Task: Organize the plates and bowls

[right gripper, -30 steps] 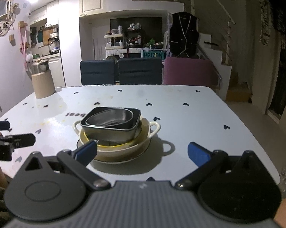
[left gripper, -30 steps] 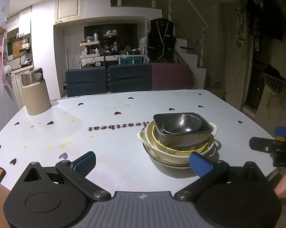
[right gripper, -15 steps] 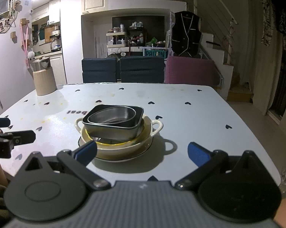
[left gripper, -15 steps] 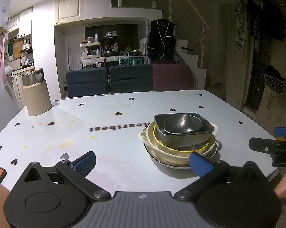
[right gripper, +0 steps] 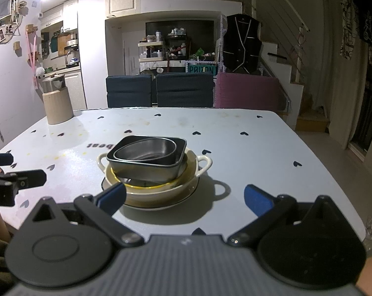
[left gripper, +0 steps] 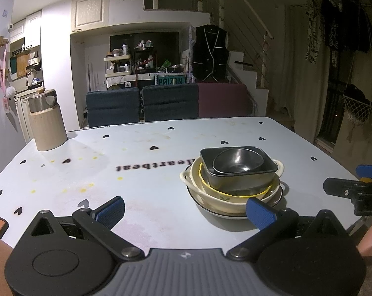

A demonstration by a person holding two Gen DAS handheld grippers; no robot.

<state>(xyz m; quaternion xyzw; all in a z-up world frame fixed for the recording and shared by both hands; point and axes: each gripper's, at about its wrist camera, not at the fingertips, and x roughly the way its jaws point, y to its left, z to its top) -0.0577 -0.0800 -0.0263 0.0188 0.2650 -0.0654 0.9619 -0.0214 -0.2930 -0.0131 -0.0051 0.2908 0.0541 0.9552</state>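
Your left hand-held gripper [left gripper: 184, 211] is released, its blue-padded fingers [left gripper: 111, 208] spread wide and grasping nothing, low over the near edge of the pale heart-printed surface [left gripper: 141, 172]. Ahead of it and toward its right finger stands the stack of dishes: a round steel bowl [left gripper: 237, 160] nested in a dark rectangular dish [left gripper: 242, 181], which sits in a yellow-rimmed bowl [left gripper: 205, 185], inside a cream two-handled bowl [left gripper: 225, 203], all on a dark-rimmed plate [left gripper: 276, 198]. The right finger pad overlaps the near rim of the plate in the left wrist view; whether it touches cannot be told. Your right hand-held gripper [right gripper: 184, 196] is likewise released and empty, fingers [right gripper: 256, 198] wide apart. From it, the same steel bowl [right gripper: 146, 150], rectangular dish [right gripper: 148, 171], yellow-rimmed bowl [right gripper: 146, 185], cream bowl [right gripper: 205, 165] and plate [right gripper: 161, 203] lie straight ahead, nearer its left finger, whose pad overlaps the stack's near rim. Each hand-held gripper appears at the edge of the other's view: the right one [left gripper: 353, 190] beyond the stack, the left one [right gripper: 10, 172] well to the left. A beige canister with a metal top [left gripper: 46, 125] stands far ahead and left, well apart from the stack. Chairs [left gripper: 141, 104] line the far edge of the surface.
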